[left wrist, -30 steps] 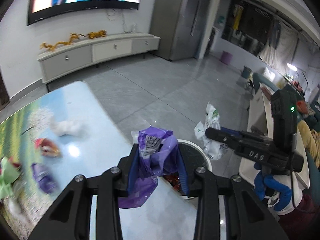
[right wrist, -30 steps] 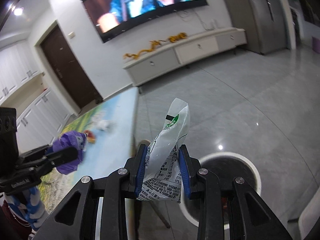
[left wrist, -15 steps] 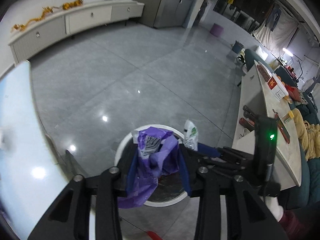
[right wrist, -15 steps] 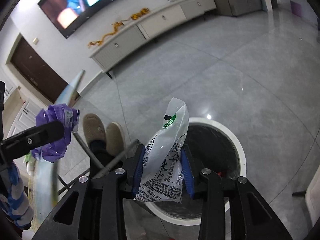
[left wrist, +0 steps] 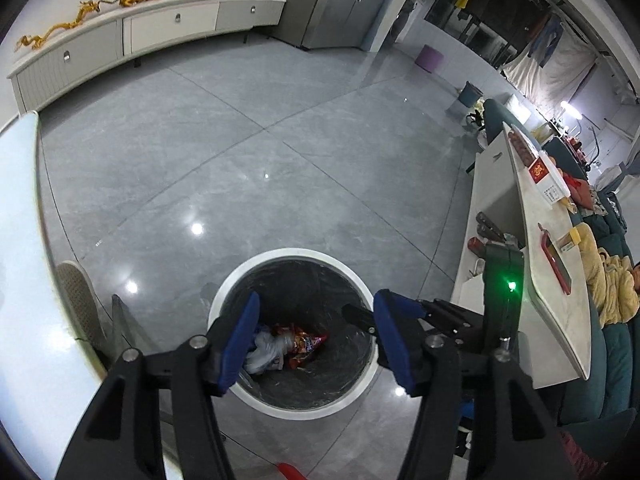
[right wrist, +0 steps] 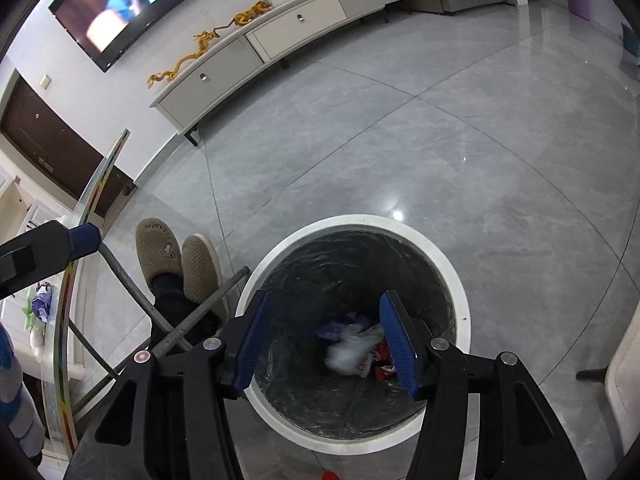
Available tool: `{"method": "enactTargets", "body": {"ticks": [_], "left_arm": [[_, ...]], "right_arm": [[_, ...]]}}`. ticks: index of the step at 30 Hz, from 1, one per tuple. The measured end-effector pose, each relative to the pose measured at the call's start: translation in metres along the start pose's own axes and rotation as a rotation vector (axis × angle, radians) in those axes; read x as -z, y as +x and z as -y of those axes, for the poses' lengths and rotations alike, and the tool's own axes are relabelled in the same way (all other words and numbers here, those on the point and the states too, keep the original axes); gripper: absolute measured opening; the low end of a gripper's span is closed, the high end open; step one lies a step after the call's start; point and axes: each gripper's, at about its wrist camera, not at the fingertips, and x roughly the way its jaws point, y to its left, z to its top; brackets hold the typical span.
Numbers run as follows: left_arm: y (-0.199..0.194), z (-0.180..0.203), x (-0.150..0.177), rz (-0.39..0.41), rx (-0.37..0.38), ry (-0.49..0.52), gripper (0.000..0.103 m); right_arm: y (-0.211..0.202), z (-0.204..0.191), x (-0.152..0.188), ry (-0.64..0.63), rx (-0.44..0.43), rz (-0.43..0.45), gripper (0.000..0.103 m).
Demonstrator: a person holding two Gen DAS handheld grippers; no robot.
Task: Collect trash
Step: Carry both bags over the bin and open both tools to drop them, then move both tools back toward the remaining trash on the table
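A round white-rimmed trash bin with a black liner stands on the grey floor, seen from above in both views. My left gripper is open and empty right above it. My right gripper is open and empty above it too. Inside lie a white clear bag, a purple wrapper and a red snack packet. The right gripper also shows in the left wrist view, and a left fingertip shows at the left of the right wrist view.
The glass table edge runs along the left, with scraps on it. The person's beige slippers and metal table legs stand beside the bin. A white counter is at the right. A TV cabinet lines the far wall.
Both grippers have opened over the bin. The purple wrapper and the white clear bag have dropped out of them into the bin.
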Motion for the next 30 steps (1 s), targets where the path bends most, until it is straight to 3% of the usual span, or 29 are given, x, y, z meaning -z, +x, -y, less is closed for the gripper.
{"method": "enactTargets", "body": {"ticks": [12,30], "left_arm": [[-0.062,-0.019,0.018,0.145,-0.1,-0.03,0.058],[-0.167,-0.086,0.078,0.296,-0.198,-0.172,0.058]], "right_arm": [[-0.05,-0.026,-0.012,-0.061,-0.001,0.11,0.056],[-0.11,-0.123,-0.009,-0.244,-0.062,0.219,0.056]]}}
